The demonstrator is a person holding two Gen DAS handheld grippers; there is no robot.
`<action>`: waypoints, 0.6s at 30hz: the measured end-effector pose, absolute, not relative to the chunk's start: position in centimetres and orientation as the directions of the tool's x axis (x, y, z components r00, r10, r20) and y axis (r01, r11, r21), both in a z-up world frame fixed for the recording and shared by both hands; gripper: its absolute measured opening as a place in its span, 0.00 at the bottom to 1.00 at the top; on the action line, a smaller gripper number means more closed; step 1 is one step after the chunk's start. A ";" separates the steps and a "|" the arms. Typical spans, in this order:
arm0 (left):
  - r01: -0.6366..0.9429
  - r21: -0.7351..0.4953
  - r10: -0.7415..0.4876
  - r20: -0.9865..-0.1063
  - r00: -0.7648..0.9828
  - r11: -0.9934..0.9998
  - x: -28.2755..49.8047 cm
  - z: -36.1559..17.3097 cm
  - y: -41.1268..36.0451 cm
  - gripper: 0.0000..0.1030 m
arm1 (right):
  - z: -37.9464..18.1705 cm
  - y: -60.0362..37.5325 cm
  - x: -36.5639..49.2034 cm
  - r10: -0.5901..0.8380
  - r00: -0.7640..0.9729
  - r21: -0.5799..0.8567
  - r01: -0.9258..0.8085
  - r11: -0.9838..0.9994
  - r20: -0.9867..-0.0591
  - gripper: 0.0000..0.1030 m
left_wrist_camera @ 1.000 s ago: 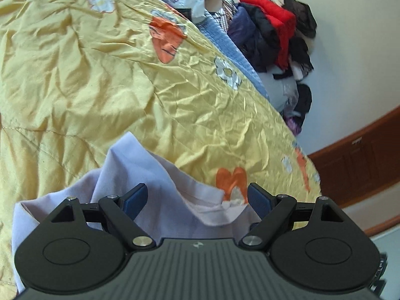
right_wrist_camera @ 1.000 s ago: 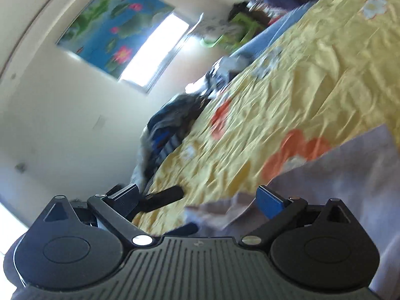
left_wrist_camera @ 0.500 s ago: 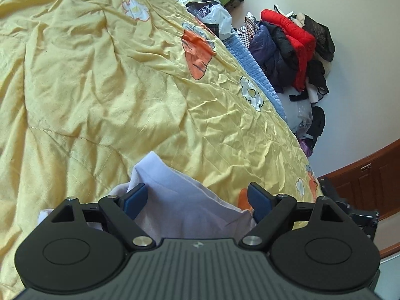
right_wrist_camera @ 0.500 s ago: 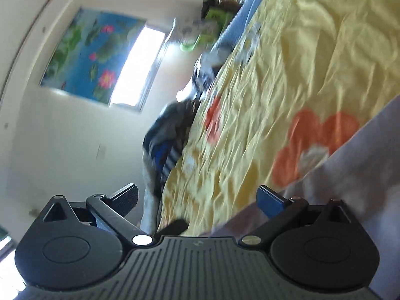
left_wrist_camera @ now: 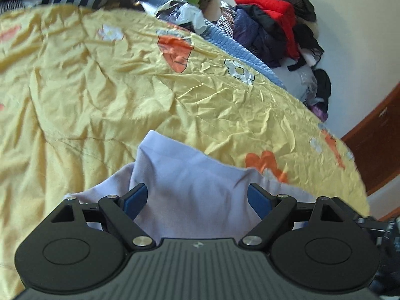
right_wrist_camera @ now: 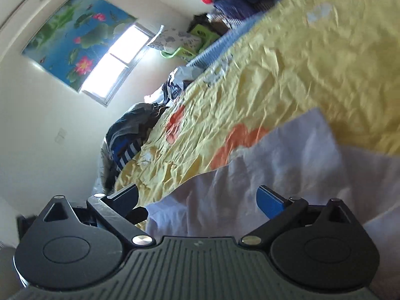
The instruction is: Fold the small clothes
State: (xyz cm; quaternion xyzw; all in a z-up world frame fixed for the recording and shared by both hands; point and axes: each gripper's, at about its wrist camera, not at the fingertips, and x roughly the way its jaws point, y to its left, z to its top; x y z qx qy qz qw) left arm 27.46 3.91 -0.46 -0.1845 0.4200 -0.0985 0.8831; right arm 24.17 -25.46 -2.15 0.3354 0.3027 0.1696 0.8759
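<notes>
A small pale lilac garment [left_wrist_camera: 190, 175] lies rumpled on the yellow flowered bedspread [left_wrist_camera: 100, 87], one folded corner standing up. My left gripper [left_wrist_camera: 197, 197] is open, its blue pads either side of the cloth, just above it. In the right wrist view the same garment [right_wrist_camera: 287, 165] spreads under my right gripper [right_wrist_camera: 200, 198], which is open; the cloth's edge runs between the fingers. Neither gripper holds the cloth.
A heap of red, navy and black clothes [left_wrist_camera: 272, 27] is piled against the wall beyond the bed. Striped and dark clothes [right_wrist_camera: 127, 135] lie at the bed's far end. A brown wooden cabinet [left_wrist_camera: 375, 140] stands at the right. A window [right_wrist_camera: 117, 60] is on the wall.
Both grippers have shifted over the garment and the views have swung. The lilac cloth now lies more fully between the right gripper's fingers. Both grippers stay open.
</notes>
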 end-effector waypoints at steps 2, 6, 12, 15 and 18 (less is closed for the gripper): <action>0.037 -0.362 -0.304 -0.718 0.626 0.931 26.1 -0.4 3.5 0.85 | -0.9 -24.6 22.1 0.461 0.760 0.590 -0.128 0.798 -0.458 0.98; 0.073 -0.297 -0.273 -0.717 0.641 0.952 23.0 -0.4 2.9 0.85 | -0.3 -22.3 17.9 0.339 0.751 0.325 -0.174 0.929 -0.567 0.98; 0.120 -0.263 -0.278 -0.728 0.626 0.957 19.5 -1.1 2.2 0.85 | -1.0 -20.3 13.4 0.228 0.753 0.123 -0.194 0.973 -0.618 0.98; 0.128 -0.243 -0.268 -0.725 0.635 0.962 18.2 -1.2 2.2 0.85 | -1.7 -20.6 12.6 0.235 0.737 0.147 -0.184 0.972 -0.634 0.98; 0.133 -0.215 -0.249 -0.722 0.646 0.967 17.2 -1.2 2.3 0.85 | -2.2 -20.5 11.7 0.215 0.737 0.128 -0.173 0.976 -0.641 0.98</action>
